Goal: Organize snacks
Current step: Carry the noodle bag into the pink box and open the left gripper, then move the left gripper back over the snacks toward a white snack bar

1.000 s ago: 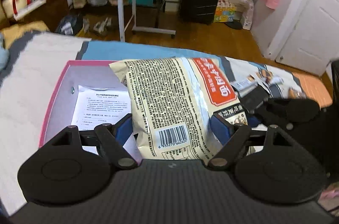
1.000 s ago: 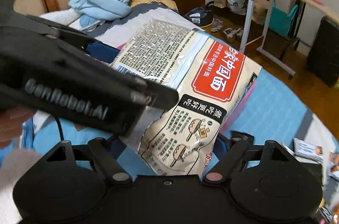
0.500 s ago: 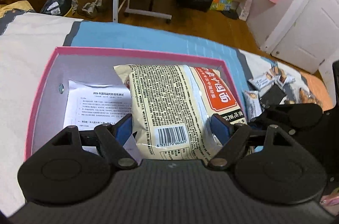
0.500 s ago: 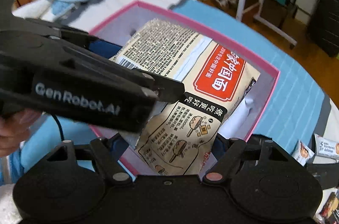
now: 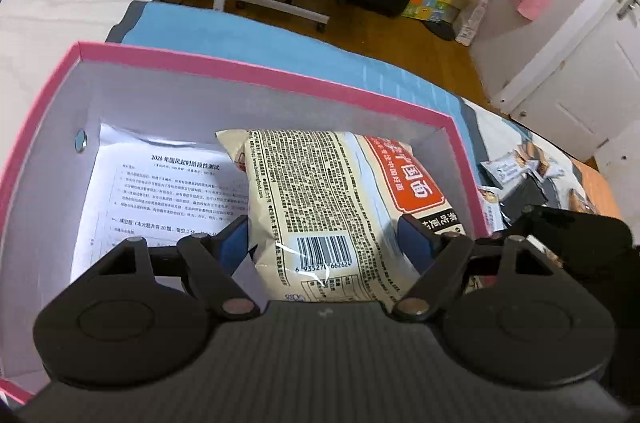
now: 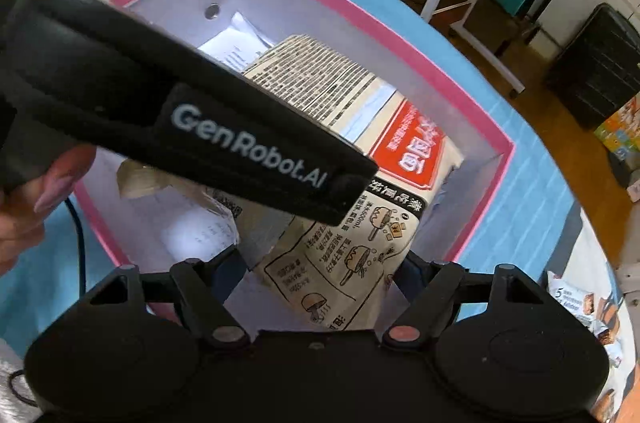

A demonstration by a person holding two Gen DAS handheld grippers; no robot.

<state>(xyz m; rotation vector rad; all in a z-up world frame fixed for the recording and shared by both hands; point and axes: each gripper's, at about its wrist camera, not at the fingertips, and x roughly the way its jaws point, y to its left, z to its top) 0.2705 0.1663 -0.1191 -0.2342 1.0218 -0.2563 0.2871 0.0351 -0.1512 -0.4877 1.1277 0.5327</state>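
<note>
Messy bedroom, everything happening on the bed with its blue cover. Noodle pack sits down inside the pink box, on a printed sheet, long axis running straight away from both sets of fingers. Left gripper and right gripper each clamp its near end, side by side. More snack packets wait off to the right.
</note>
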